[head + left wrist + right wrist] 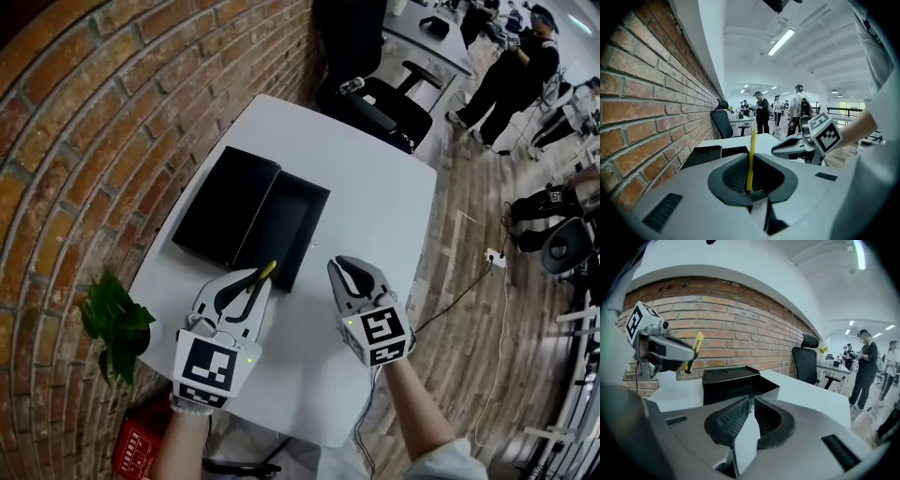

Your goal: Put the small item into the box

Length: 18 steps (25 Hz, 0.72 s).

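Above the table's (384,197) near edge, left tongs (253,284) clamp a thin yellow stick (265,272), apparently aimed at the open black box (286,230); right tongs (339,272) wait pressed together, empty.

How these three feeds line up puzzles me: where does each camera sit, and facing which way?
Head view: on the person's head, looking steeply down at the white table and black box; both forearms, left gripper and right gripper show.
Left gripper view: on the left gripper, facing along the brick wall; its jaws pinch a yellow strip.
Right gripper view: on the right gripper, facing that wall; its jaws together, empty.
Shared: each gripper view sees the other gripper; all show the box.
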Tool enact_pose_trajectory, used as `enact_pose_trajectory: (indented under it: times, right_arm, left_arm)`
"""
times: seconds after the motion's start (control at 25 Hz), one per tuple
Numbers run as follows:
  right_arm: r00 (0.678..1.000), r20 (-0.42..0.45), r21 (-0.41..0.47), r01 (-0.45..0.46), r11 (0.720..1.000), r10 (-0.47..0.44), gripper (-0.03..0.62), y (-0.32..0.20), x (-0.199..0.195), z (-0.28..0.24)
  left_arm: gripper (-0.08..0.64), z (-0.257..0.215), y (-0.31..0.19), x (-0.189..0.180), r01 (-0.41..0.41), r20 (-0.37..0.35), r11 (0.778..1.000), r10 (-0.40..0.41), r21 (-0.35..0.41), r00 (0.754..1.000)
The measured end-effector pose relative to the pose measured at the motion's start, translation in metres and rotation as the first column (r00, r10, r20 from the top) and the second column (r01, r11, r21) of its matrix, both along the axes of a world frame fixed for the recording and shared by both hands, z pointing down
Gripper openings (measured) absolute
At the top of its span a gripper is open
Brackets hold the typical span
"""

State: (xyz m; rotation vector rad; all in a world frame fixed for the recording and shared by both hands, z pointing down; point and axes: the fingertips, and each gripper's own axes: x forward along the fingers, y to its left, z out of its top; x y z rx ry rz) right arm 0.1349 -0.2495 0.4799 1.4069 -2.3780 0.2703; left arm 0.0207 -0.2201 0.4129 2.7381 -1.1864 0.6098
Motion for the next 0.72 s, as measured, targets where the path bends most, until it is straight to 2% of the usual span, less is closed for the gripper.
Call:
enact_pose_trajectory:
  times: [0.24,0.44,0.72]
  right_arm:
    - [1.0,-0.003,0.068,-0.028,0.997,0.029,0.064,0.014,0.021,-0.034]
    - [0.999,0.007,0.072,-0.036,0.997,0.036,0.064,0.027,0.031,-0.043]
    - [0.999,-0.011,0.075,-0.046,0.996,0.047,0.064,0.039,0.045,-0.045]
  left_arm:
    - [0.044,0.003,-0.016,0.011,-0.002,0.016,1.0,0.002,-0.011,1.0]
    - [0.044,0.012,-0.036,0.025,0.003,0.038,1.0,-0.002,-0.029,0.999]
    - [0.044,0.033,-0.061,0.042,0.055,0.036,0.99,-0.05,-0.133,0.998]
